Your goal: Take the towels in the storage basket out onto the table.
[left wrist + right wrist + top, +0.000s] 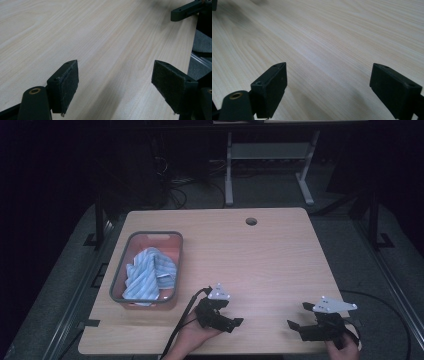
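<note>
Both tongs, left [231, 319] and right [299, 319], rest open and empty on the counter [260, 265], while the cloth [149, 272] lies in the bin [120, 270] beside the left, likely its next reach.

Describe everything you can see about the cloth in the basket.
The cloth is light blue with thin pale stripes and looks like soft woven fabric. It lies crumpled in loose folds inside the grey-rimmed basket at the table's left side, filling most of it. A small white label shows near its right edge. Only the basket touches it; both grippers are away from it.
</note>
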A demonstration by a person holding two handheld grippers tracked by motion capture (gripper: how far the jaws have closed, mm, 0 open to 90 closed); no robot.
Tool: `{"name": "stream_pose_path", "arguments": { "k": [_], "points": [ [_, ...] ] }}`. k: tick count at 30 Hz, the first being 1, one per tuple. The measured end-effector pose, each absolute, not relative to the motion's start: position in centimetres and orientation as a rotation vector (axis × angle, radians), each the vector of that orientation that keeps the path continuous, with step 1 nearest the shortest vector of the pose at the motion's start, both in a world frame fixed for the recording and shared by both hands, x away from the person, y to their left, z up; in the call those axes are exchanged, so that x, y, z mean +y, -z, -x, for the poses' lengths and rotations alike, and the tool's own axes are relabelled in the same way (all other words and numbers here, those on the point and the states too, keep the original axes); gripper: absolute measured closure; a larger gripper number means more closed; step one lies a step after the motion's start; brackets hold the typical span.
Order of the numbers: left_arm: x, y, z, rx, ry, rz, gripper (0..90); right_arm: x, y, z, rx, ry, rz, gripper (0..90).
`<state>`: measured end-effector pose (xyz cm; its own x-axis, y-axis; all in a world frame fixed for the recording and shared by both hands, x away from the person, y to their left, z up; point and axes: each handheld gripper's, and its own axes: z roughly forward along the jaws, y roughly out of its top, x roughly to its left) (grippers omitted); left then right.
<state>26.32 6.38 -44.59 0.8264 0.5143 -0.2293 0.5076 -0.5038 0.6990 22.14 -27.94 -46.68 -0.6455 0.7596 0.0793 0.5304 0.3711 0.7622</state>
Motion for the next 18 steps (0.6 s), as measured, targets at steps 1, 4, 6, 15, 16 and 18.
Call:
{"name": "stream_pose_path", "arguments": {
  "k": [1, 4, 6, 15, 16, 18],
  "points": [
    [6.3, 44.5, -26.4, 0.745, -0.008, -2.198, 21.8, -27.9, 46.7, -22.1, 2.350, -1.146, -1.140, 13.7],
    [6.1, 44.0, -26.8, 0.746, 0.005, -2.209, 21.7, -28.0, 46.7, -22.1, 2.351, -1.149, -1.139, 13.8],
    [6.0, 43.8, -27.0, 0.744, 0.001, -2.211, 21.8, -28.0, 46.7, -22.1, 2.351, -1.150, -1.139, 13.7],
    [5.5, 41.8, -28.0, 0.733, -0.007, -2.233, 21.6, -27.9, 46.6, -22.1, 2.345, -1.150, -1.145, 13.7],
    [5.5, 41.5, -28.2, 0.728, -0.013, -2.241, 21.6, -27.8, 46.6, -22.1, 2.345, -1.147, -1.142, 13.7],
    [5.4, 41.2, -28.3, 0.735, -0.013, -2.236, 21.3, -27.8, 46.6, -22.1, 2.352, -1.141, -1.133, 13.8]
  ]
}}
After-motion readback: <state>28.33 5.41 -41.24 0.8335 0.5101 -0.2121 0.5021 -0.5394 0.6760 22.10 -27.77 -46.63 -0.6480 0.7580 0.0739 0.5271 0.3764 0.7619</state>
